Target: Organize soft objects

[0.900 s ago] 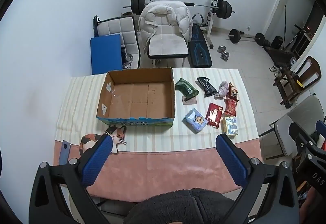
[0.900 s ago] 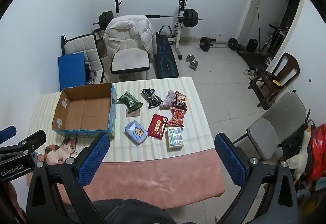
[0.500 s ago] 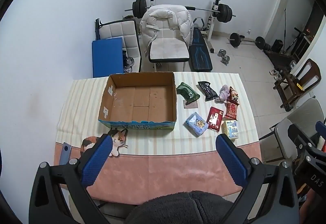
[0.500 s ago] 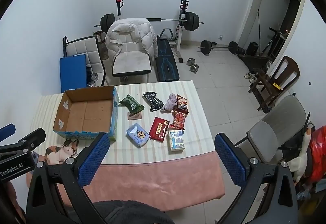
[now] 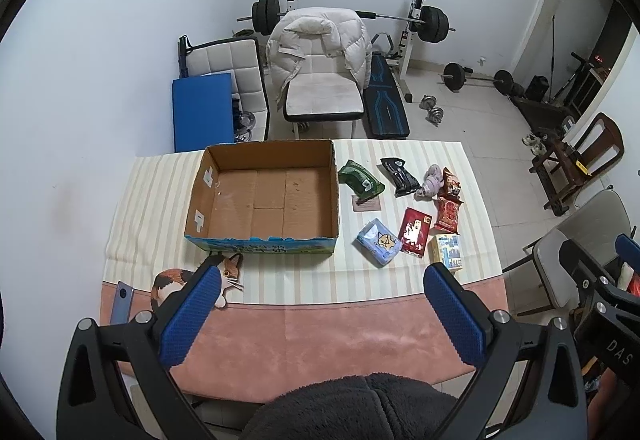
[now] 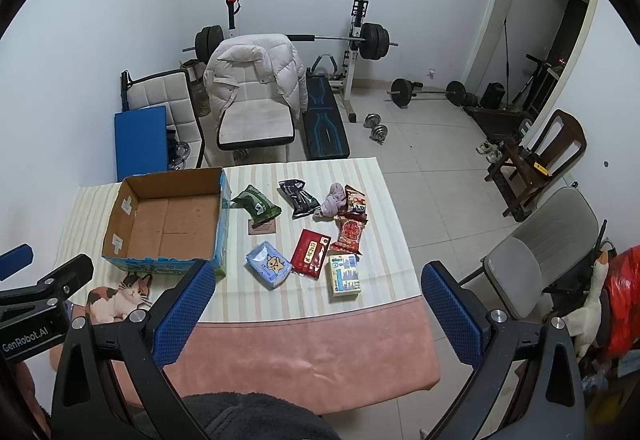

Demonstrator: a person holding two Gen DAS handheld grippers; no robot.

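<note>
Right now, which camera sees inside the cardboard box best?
The left wrist view: the cardboard box faces it squarely, showing its whole bare floor. The right wrist view shows it off to the side and smaller.

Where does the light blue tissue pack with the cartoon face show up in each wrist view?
Left wrist view: light blue tissue pack lies right of centre, just right of the cardboard box.
Right wrist view: the pack lies left of centre, again right of the box.
Shared landmark: the red packet beside it.
</note>
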